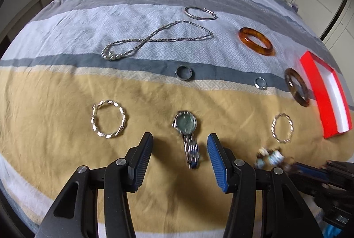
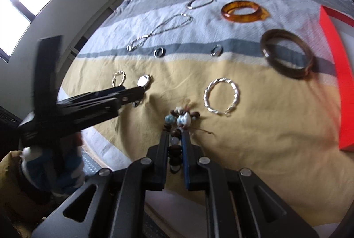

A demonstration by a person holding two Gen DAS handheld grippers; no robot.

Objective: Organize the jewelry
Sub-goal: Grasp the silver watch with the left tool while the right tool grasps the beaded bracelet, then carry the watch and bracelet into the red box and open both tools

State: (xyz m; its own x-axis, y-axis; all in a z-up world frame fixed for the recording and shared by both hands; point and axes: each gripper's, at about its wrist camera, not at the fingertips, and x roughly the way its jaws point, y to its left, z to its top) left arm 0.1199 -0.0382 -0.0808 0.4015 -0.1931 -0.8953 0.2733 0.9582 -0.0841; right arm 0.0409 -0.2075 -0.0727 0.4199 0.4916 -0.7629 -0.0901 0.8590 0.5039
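Here, the right gripper [image 2: 174, 138] had its jaws drawn nearly together, clamped on a beaded bracelet of brown wooden and pale blue ceramic beads [image 2: 180, 118], which lay at the centre of the right wrist view on the yellow band of the striped bedspread [image 2: 254, 149]. Some beads sat between the black finger and the blue-padded finger; the rest spilled out past the tips.

The left gripper [image 1: 179, 150] stood about half open in the lower middle of its own view, jaws apart and pressing on nothing. Between its fingers lay a silver wristwatch with a green dial and metal link band [image 1: 185, 125]; whether the pads touched the band I could not tell, as the frame was blurred there.

A twisted silver bangle [image 1: 108, 119] lay at centre left of the left wrist view, and a second twisted silver bangle [image 1: 282, 128] at lower right. Higher up were a silver chain necklace [image 1: 154, 38], a thin silver hoop bangle [image 1: 200, 13], an amber resin bangle [image 1: 256, 41], a dark brown bangle [image 1: 296, 87] and two small silver rings [image 1: 183, 72]. An open red box with a white lining [image 1: 318, 87] sat at the right edge, just beside the dark brown bangle.
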